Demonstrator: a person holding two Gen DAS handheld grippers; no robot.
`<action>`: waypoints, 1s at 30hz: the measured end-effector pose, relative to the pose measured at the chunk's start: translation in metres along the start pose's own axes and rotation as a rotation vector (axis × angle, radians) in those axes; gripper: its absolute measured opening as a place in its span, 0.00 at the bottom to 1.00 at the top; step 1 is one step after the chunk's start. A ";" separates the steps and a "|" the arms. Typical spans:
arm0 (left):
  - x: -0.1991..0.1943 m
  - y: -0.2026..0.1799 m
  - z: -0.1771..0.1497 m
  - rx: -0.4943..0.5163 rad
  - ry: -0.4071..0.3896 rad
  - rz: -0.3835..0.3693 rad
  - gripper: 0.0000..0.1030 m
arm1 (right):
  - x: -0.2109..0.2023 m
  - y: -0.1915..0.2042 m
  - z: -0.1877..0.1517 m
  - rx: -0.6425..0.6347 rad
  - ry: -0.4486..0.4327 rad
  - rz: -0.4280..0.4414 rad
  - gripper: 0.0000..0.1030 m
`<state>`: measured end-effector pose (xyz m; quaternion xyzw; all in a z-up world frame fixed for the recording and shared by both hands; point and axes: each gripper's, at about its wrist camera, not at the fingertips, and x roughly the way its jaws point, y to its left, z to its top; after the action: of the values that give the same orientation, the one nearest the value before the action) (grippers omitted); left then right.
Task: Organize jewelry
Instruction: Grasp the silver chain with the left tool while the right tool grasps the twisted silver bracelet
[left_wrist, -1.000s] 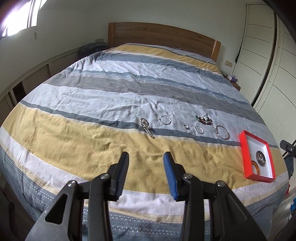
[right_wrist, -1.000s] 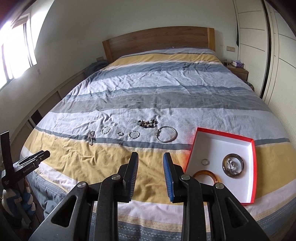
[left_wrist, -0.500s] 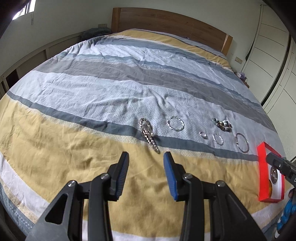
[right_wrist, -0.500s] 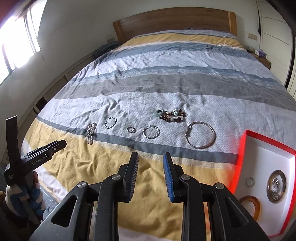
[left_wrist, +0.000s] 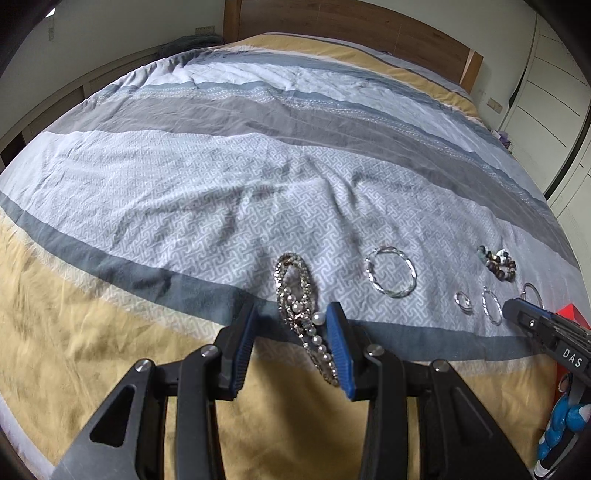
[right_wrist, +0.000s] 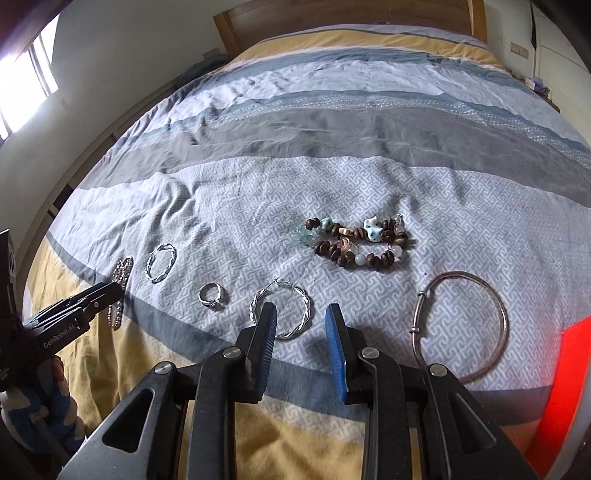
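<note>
- Pearl chain (left_wrist: 301, 306) flat on striped bedspread (left_wrist: 221, 177), lower end between fingers of left gripper (left_wrist: 290, 325); jaws apart, pads seemingly not pressing it.
- Twisted hoop (right_wrist: 282, 314) on bedspread, just ahead of right gripper (right_wrist: 301, 325); jaws apart, nothing clamped.
- Small ring (right_wrist: 211, 295), bead bracelet (right_wrist: 364, 242), plain bangle (right_wrist: 461, 325) nearby.
- Red box (right_wrist: 569, 387) at right edge.

On the bed (right_wrist: 332, 147), ring (right_wrist: 211, 295) lies between two hoops (right_wrist: 161, 263) (right_wrist: 281, 314).
</note>
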<state>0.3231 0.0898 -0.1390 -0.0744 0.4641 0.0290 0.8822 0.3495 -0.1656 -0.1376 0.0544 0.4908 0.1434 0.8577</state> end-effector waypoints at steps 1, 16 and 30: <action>0.004 -0.001 0.001 0.004 0.004 0.001 0.36 | 0.005 0.000 0.001 -0.001 0.007 0.001 0.27; 0.024 -0.005 0.000 0.018 -0.005 0.028 0.17 | 0.031 0.003 0.000 -0.041 0.030 -0.019 0.06; -0.045 0.000 -0.007 -0.012 -0.081 -0.044 0.11 | -0.049 0.019 -0.021 -0.054 -0.061 -0.003 0.05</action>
<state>0.2916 0.0899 -0.1056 -0.0888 0.4262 0.0152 0.9001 0.3049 -0.1633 -0.1038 0.0348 0.4604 0.1537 0.8736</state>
